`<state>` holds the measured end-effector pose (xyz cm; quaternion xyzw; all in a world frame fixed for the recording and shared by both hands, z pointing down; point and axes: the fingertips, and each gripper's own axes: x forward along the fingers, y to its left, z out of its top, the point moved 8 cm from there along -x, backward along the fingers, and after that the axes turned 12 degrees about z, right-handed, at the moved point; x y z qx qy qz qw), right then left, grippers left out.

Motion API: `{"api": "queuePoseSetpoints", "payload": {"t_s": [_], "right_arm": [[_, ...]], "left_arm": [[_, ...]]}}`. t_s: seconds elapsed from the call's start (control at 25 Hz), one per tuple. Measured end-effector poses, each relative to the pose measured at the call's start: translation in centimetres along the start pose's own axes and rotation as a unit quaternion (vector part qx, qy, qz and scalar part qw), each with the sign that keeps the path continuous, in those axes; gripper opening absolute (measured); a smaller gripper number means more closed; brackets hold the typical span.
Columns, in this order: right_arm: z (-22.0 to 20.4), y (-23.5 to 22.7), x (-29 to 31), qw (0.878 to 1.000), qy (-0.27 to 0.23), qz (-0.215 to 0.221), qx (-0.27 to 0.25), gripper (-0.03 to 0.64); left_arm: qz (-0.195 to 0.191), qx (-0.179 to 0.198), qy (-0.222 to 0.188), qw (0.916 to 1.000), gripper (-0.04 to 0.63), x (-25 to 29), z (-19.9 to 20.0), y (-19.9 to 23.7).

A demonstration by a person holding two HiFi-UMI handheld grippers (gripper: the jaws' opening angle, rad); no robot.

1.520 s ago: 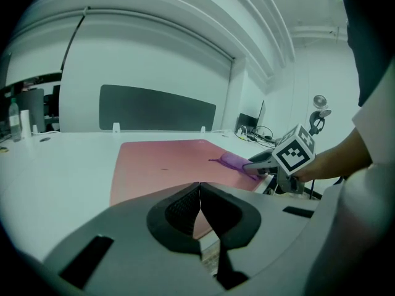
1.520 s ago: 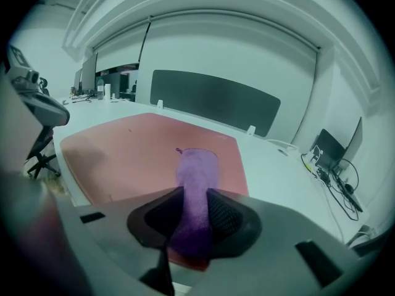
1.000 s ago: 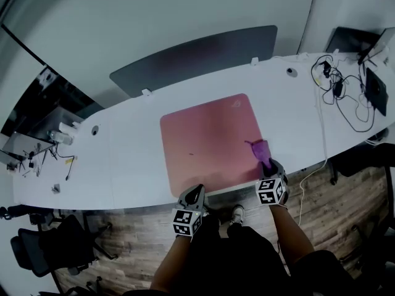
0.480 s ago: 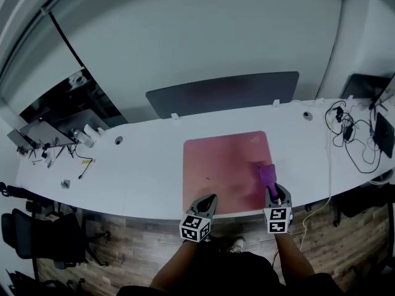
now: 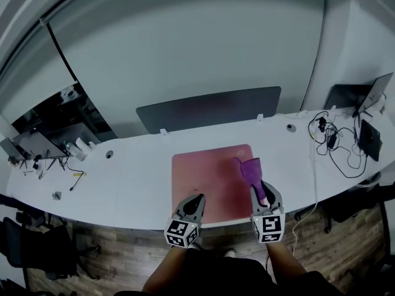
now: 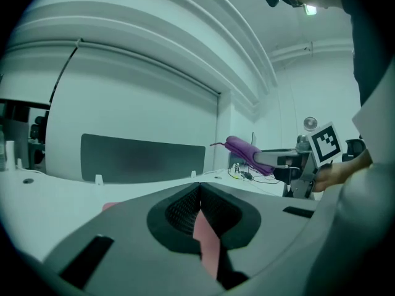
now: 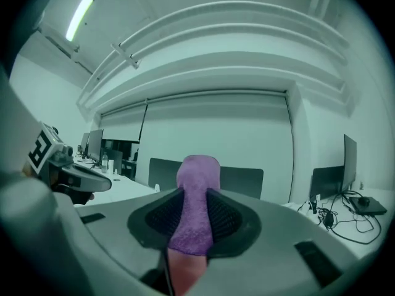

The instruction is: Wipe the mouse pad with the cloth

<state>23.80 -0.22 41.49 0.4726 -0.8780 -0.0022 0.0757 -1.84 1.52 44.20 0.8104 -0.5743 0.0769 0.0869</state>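
The right gripper [image 5: 258, 190] is held over the near right part of the pink mouse pad [image 5: 207, 177], which lies flat on the long white worktop [image 5: 136, 177] close to its near edge. Its fingers [image 7: 228, 217] are closed on the purple cloth [image 5: 250, 170]. The cloth is pinched between the ribbed pads, with a folded length projecting forward past the fingertips. In the head view, that length lies over the pad's far right corner area. In the left gripper view, the cloth is raised clear of the worktop and does not touch the pad. The left gripper [image 5: 196, 199] is at the near edge of the pad, left of the right gripper and well apart from it. Its fingers [image 6: 179, 211] are brought together at the tips and hold nothing. Only a sliver of the pink pad shows through the gap beneath them. A dark grey divider panel [image 5: 210, 106] stands upright along the far edge of the worktop, directly behind the pad. A tangle of black cables [image 5: 333, 143] lies on the worktop to the right, well apart from the pad.
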Motion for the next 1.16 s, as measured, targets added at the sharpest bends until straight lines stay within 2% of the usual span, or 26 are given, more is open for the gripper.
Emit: {"api": "queuePoseSetpoints", "payload": {"t_s": [0.12, 0.24, 0.48, 0.84, 1.16], "right_arm": [[1.7, -0.1, -0.5, 1.0, -0.023, 0.002, -0.012, 0.12], [2.5, 0.1, -0.7, 0.999, -0.035, 0.0, -0.018, 0.115], [3.3, 0.2, -0.9, 0.999, -0.054, -0.003, 0.008, 0.114], [3.2, 1.5, -0.3, 0.999, -0.044, 0.013, -0.002, 0.114], [1.7, 2.5, 0.8, 1.0, -0.019, 0.016, -0.011, 0.114]], "left_arm": [[0.009, 0.0, -0.012, 0.9999, 0.021, -0.2, 0.7, 0.5], [0.007, -0.004, -0.005, 0.9999, 0.021, -0.2, 0.2, 0.8], [-0.007, 0.001, 0.002, 1.0, 0.021, -0.4, -0.7, -0.1], [0.006, 0.036, -0.007, 0.9993, 0.021, -0.7, 0.3, 0.2], [0.011, 0.036, -0.018, 0.9991, 0.021, -1.2, 0.7, 1.2]]}}
